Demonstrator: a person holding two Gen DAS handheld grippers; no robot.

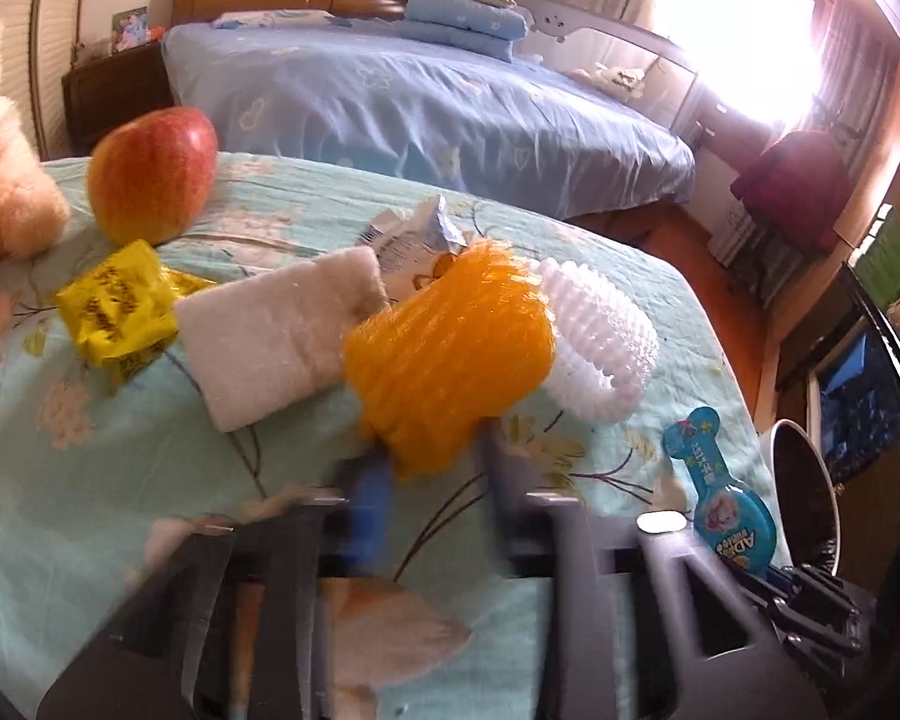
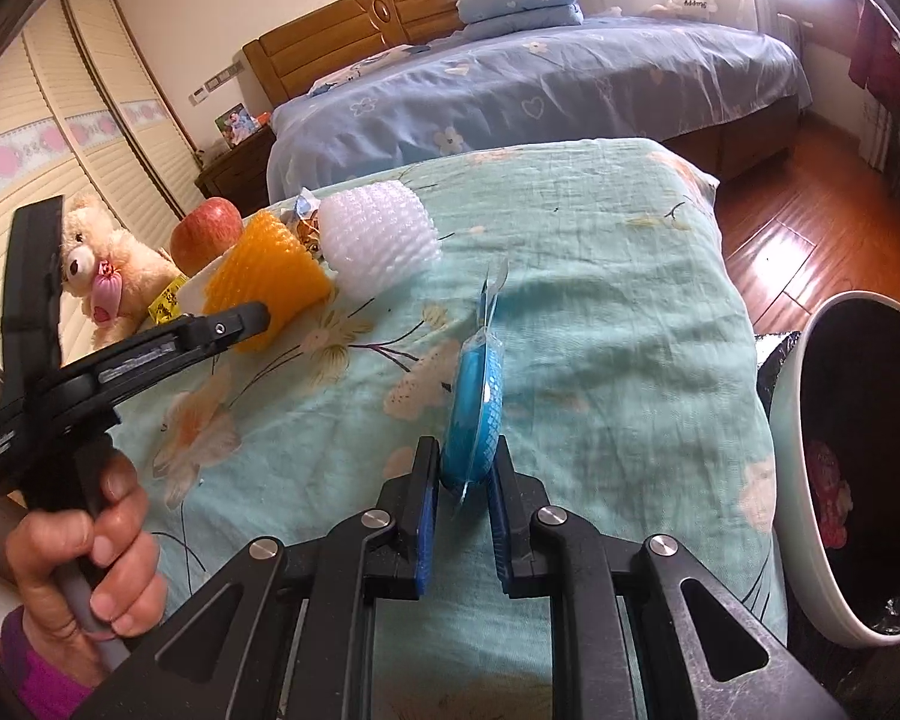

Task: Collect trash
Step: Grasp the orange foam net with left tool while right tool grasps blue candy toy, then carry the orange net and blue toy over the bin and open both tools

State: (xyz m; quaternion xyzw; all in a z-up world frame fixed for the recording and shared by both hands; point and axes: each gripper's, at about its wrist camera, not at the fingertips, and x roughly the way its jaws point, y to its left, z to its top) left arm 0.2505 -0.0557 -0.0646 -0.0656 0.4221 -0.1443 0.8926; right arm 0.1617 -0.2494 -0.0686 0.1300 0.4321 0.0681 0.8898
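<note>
The right gripper (image 2: pixel 463 483) clamps the blue candy package (image 2: pixel 474 402) between its two fingers, on edge above the floral cloth (image 2: pixel 600 276) near its right edge, beside the bin (image 2: pixel 810 450). The left gripper (image 1: pixel 432 468) has its fingers spread either side of the orange foam net (image 1: pixel 450 354), near the middle of the cloth; motion blur hides whether they touch it. The white foam net (image 1: pixel 600 336) touches the orange one.
</note>
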